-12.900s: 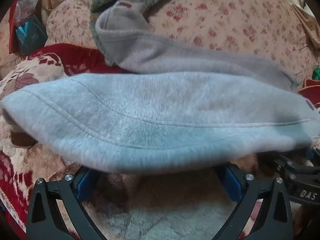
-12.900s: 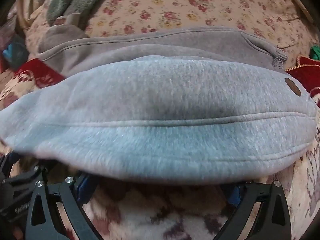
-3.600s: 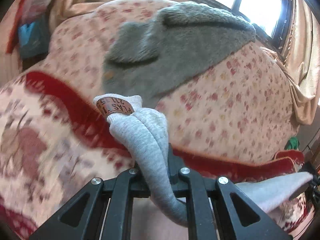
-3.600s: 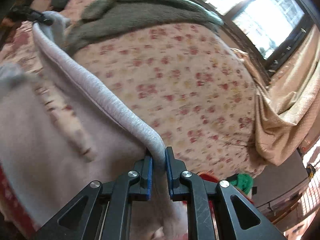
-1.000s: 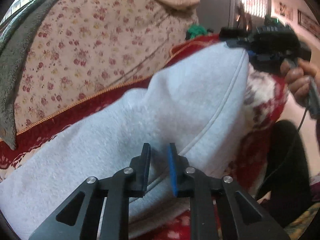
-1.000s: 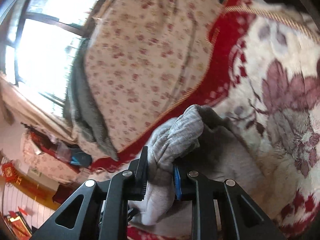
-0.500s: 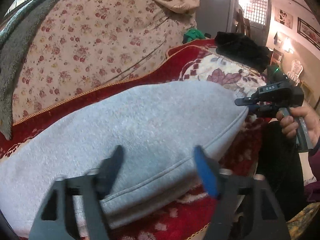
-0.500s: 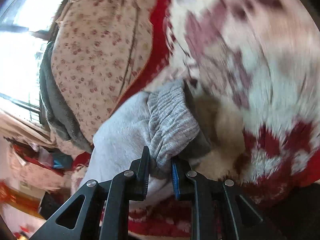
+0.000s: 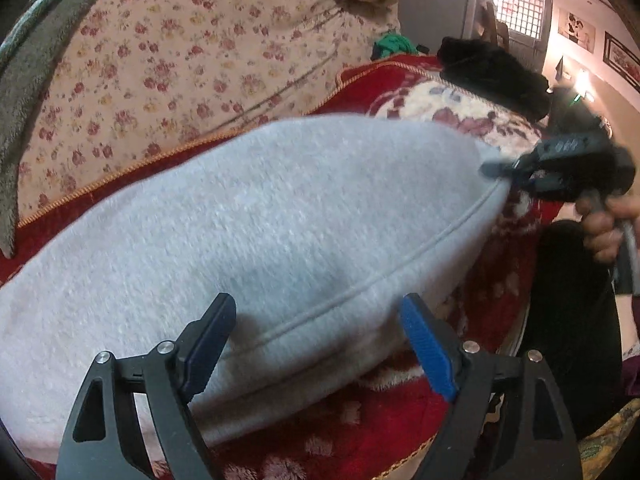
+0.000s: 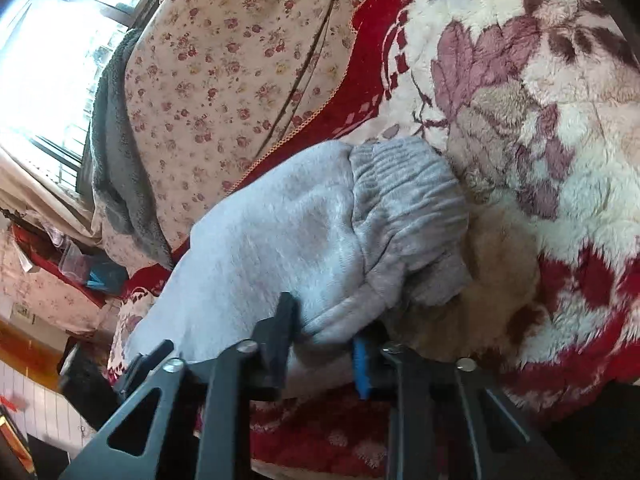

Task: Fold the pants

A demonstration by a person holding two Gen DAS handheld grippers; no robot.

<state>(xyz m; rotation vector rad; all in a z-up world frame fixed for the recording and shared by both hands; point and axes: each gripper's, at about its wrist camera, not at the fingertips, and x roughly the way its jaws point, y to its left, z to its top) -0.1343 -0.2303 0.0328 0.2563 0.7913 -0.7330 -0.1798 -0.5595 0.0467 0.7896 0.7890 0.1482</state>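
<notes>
One pair of grey fleece pants (image 9: 256,236), lying folded in a long band across a red and cream floral blanket (image 10: 540,128) on a sofa. Ribbed cuff end (image 10: 404,196) turned toward the right wrist camera, resting on the blanket's cream pile.

Left gripper (image 9: 316,340): released, its two fingers spread wide just over the near seam of the pants, nothing pinched between them (blue pad (image 9: 424,348) visible on the right-side finger).

Right gripper (image 10: 324,344): clenched on the pants, pads pressed into a bunch of grey fabric just below the cuff. In the left wrist view the same tool sits at the far right corner of the garment, blurred, with a hand (image 9: 604,224) around its handle.

Backing: sofa back in a cream cover (image 9: 192,60) with small red flowers, gold piping where it meets the red blanket border.

Sundries: a dark green-grey fleece throw (image 10: 116,160) draped over the sofa top; a black bundle (image 9: 492,76) and a bit of green cloth (image 9: 392,44) at the far end of the seat.
</notes>
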